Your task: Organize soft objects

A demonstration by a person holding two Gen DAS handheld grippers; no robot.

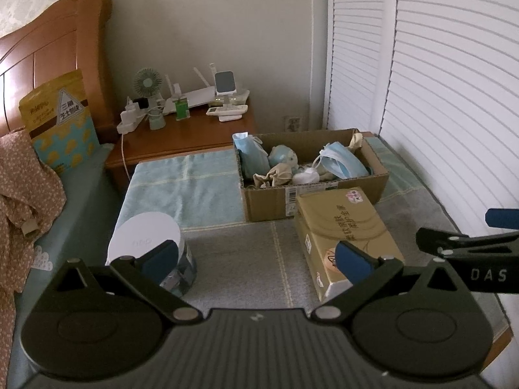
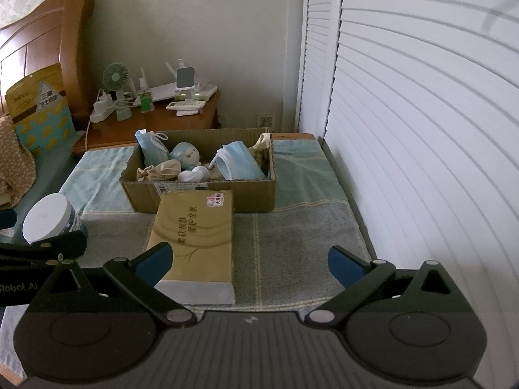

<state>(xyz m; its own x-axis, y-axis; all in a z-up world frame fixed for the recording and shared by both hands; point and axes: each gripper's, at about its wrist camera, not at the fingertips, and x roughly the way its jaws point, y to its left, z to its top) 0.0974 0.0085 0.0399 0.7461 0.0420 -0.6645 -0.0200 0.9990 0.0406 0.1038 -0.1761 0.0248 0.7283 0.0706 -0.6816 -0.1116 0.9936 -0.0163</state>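
The tissue pack (image 2: 194, 236) lies on the towel-covered platform (image 2: 292, 227) directly ahead of the right gripper (image 2: 249, 261), its near short end just off that gripper's left finger, and its long axis runs away from the camera toward the cardboard box (image 2: 201, 194), whose front wall its far end touches or nearly touches. From the left wrist view the same tissue pack (image 1: 347, 236) sits to the right of the left gripper (image 1: 256, 259), with only that gripper's right finger in front of its near corner, so by my reading the right hand is the better placed of the two for a grasp across the pack's narrow width. Both grippers are spread wide and carry nothing between their blue pads. The pack is a soft plastic-wrapped brick, tan and gold with dark printed characters and a small sticker at its far end; it should give a little when squeezed. The box stands toward the far edge of the platform, near the nightstand, and already holds blue face masks (image 2: 240, 162), a small blue-hooded doll (image 2: 188, 157), crumpled beige cloth bags (image 2: 162, 168) and something white. A white-lidded round container (image 2: 48, 218) stands at the platform's left edge, close to the left gripper's left finger in the left wrist view. If the pack is the next item, the move is probably a short reach forward and a lift over the box's front wall.
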